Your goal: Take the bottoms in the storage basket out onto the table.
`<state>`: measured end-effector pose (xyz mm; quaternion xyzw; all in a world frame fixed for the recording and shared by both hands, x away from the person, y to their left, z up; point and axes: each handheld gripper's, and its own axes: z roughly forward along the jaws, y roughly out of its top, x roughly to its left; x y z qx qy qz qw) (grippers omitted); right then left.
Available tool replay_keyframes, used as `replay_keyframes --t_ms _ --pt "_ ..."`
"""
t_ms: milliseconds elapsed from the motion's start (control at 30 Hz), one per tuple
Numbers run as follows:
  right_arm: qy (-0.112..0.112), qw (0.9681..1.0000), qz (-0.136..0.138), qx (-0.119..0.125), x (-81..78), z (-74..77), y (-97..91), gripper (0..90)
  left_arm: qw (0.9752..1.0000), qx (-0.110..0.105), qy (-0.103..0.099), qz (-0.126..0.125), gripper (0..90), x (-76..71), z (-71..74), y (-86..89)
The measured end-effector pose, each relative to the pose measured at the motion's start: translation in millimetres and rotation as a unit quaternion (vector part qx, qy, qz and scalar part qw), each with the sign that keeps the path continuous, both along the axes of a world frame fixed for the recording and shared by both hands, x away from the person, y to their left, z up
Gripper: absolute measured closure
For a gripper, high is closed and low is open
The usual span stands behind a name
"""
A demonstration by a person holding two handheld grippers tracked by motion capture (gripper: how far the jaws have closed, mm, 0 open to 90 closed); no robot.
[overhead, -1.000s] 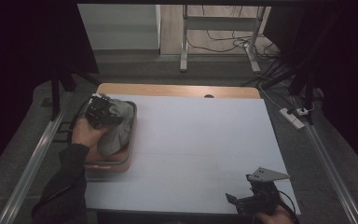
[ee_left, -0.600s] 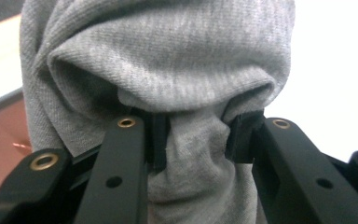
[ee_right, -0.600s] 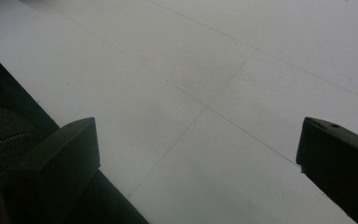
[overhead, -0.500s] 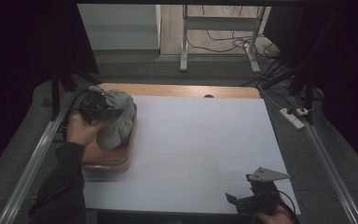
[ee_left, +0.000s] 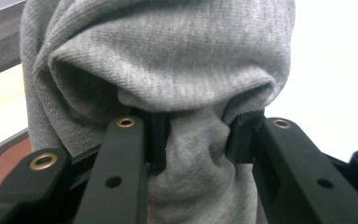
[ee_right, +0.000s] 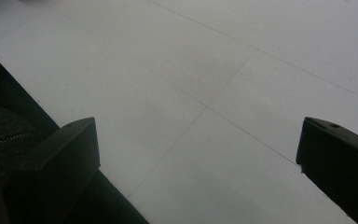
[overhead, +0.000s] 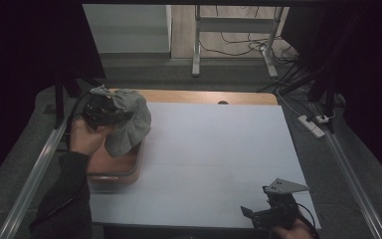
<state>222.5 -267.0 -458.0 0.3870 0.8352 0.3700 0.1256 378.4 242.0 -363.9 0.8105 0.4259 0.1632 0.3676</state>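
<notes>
The left gripper (overhead: 110, 112) has its jaws clamped on a bunched fold of the grey cloth (overhead: 128, 124), which hangs from them above the brown tray (overhead: 113, 169) at the table's (overhead: 219, 159) left edge; in the left gripper view the cloth (ee_left: 177, 74) bulges over both jaws. The right gripper (overhead: 273, 211) rests at the table's near right corner, jaws wide with nothing between them.

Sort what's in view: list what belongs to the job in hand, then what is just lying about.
In the job:
- grey cloth, bunched between the left gripper fingers
- orange tray under it

Just lying about:
- right gripper, open over the white table
- power strip on the floor
- metal stand beyond the table
</notes>
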Motion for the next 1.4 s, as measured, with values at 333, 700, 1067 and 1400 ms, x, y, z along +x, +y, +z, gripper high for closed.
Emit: replay_keyframes --t_ms 333,700,1067,1400 --pt "0.000 1.0000 0.000 0.000 0.0 0.0 0.0 0.0 0.9999 -0.003 -0.001 -0.012 64.9 -4.1 6.7 -5.9" --pt "0.000 1.0000 0.000 -0.002 -0.1 0.0 0.2 0.0 0.9994 -0.009 -0.009 -0.032 64.9 -10.9 16.2 -16.4" --pt "0.000 1.0000 0.000 -0.003 0.0 -0.1 0.4 0.0 0.9983 -0.006 -0.014 -0.057 64.8 -15.8 20.5 -34.5" --pt "0.000 1.0000 0.001 -0.004 -0.1 -0.2 0.8 0.0 0.9967 -0.008 -0.012 -0.080 64.8 -17.6 20.4 -51.1"
